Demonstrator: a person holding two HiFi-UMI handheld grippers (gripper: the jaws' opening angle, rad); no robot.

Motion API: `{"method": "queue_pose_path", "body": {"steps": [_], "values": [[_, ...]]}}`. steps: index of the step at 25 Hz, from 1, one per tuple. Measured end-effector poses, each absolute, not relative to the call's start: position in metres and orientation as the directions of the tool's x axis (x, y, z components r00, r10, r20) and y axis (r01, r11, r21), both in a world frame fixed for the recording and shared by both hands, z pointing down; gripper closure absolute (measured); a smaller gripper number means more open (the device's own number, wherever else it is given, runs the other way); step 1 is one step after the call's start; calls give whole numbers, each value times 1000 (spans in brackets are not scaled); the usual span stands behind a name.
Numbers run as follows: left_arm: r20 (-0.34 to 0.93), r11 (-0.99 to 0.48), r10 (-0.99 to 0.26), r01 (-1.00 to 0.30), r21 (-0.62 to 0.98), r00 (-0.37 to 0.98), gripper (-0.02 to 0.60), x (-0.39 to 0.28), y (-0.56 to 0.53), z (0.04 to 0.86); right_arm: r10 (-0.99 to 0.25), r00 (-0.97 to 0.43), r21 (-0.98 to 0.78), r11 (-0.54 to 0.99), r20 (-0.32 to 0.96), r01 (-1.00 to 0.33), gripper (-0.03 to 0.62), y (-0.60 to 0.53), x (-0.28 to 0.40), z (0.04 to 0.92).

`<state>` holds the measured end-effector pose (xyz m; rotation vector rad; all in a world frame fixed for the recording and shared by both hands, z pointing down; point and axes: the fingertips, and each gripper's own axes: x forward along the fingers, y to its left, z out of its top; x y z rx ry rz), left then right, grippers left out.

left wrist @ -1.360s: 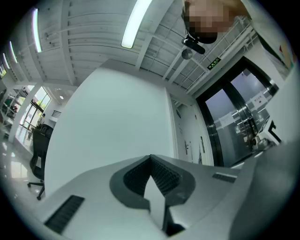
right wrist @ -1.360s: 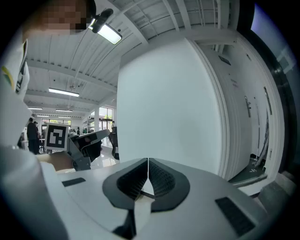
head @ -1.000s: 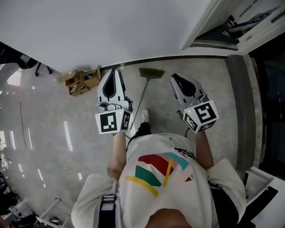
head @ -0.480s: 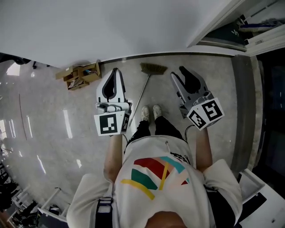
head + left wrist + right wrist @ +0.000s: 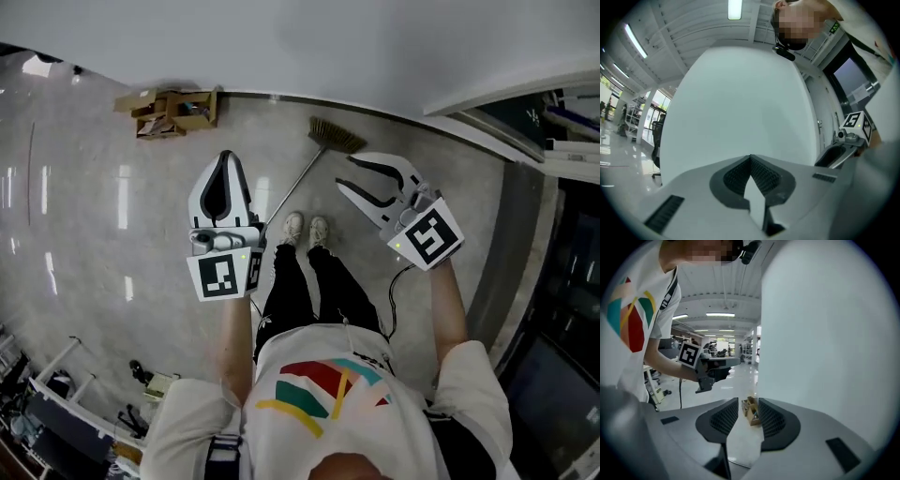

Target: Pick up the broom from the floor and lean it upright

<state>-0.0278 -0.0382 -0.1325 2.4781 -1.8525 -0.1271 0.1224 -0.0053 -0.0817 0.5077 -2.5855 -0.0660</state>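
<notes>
The broom [image 5: 300, 178] lies on the grey floor, its brown bristle head [image 5: 336, 136] near the white wall and its thin handle running down-left toward the person's shoes [image 5: 307, 228]. My left gripper [image 5: 225, 157] hangs left of the handle, shut and empty; in the left gripper view its jaws [image 5: 750, 159] meet in front of the wall. Right of the broom head my right gripper [image 5: 347, 172] is opening, jaws spread with nothing between them. The right gripper view [image 5: 748, 404] shows only floor and boxes through the gap. Neither gripper touches the broom.
Brown cardboard boxes [image 5: 169, 108] sit against the wall [image 5: 328, 37] at the left, also seen as boxes [image 5: 750, 411] in the right gripper view. A dark doorway and cabinets [image 5: 553, 234] stand at the right. Office clutter [image 5: 56, 412] lies at the lower left.
The right gripper's jaws have gone from shut to spread. Both grippers have dropped lower. The person's second shoe has come into view beside the first, by the broom handle.
</notes>
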Motion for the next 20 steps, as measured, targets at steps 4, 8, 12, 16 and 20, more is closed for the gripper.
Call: {"method": "queue_pose_path", "body": {"steps": [4,8,12,16,20], "values": [[-3,-183,-983,-977,112,184,536,-73,-59,-17,-142,-836,67,990,530,-125,457,-26,71,40],[63,-67,-995,-987,147,77,537,-124,-56,154,117,-761,63,977,638,203,457,-21,21,220],[120,55,-992,-986,158,-37,537,-170,-50,347,308,-610,16,885,730,466,457,-12,-6,440],[140,138,-983,-980,147,-117,537,-204,-33,511,376,-465,-12,787,802,616,457,-1,-20,634],[124,195,-976,-971,137,-178,537,-220,-22,632,430,-330,-66,685,840,725,457,16,-15,784]]}}
